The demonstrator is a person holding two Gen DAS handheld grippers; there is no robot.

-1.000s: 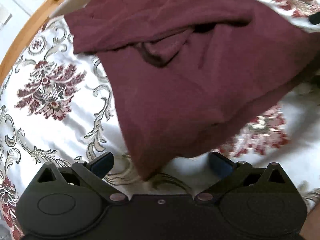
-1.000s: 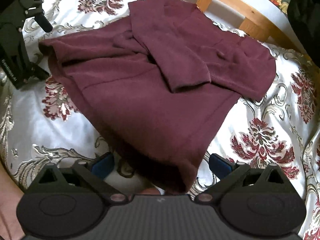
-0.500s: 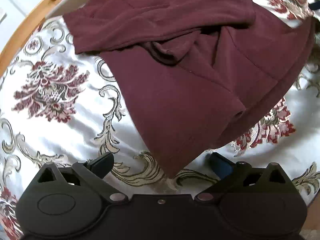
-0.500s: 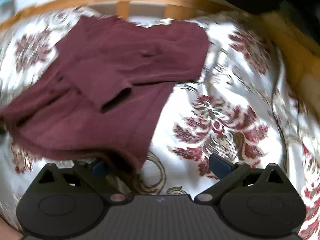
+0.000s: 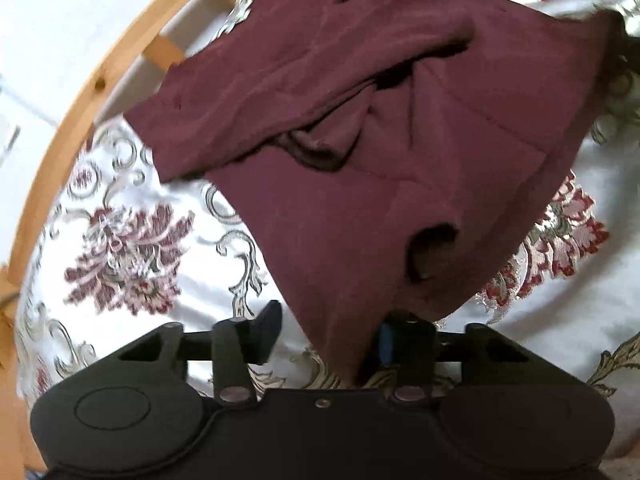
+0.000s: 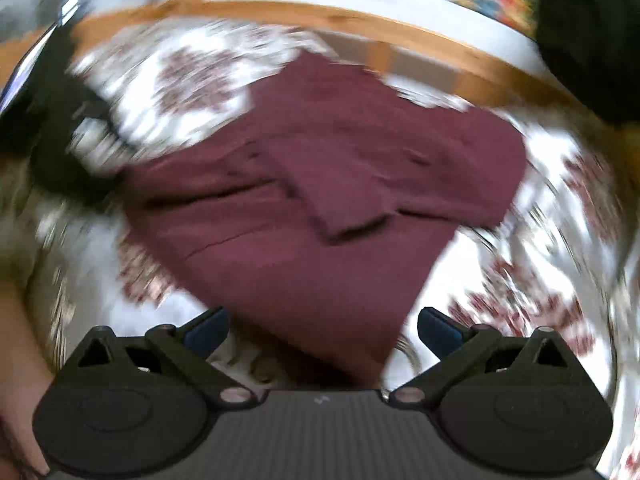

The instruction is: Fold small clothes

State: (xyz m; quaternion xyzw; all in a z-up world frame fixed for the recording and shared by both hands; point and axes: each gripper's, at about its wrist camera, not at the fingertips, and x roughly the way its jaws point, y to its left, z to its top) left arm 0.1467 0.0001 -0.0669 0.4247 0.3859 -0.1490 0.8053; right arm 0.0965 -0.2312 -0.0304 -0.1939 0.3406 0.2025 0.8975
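- Maroon garment (image 5: 384, 152) lies spread on the bed, sleeves crossed over its front, near hem corner reaching toward both tools.
- Left tool (image 5: 326, 334): its jaws are closing, with the hem corner between them; the right finger already touches the cloth, the left one stands clear of it, so no grip yet.
- Right tool (image 6: 322, 326): released, jaws wide, the other hem corner lying between them untouched; this view is blurred.
- Step in hand, as I judge it: taking hold of the bottom hem for the next fold.
- Next move likely calls for both corners pinched, then carried up together toward the collar.
- Bedspread (image 5: 132, 240) is white satin with red floral print; a wooden frame (image 5: 84, 96) curves behind it, a white wall beyond.
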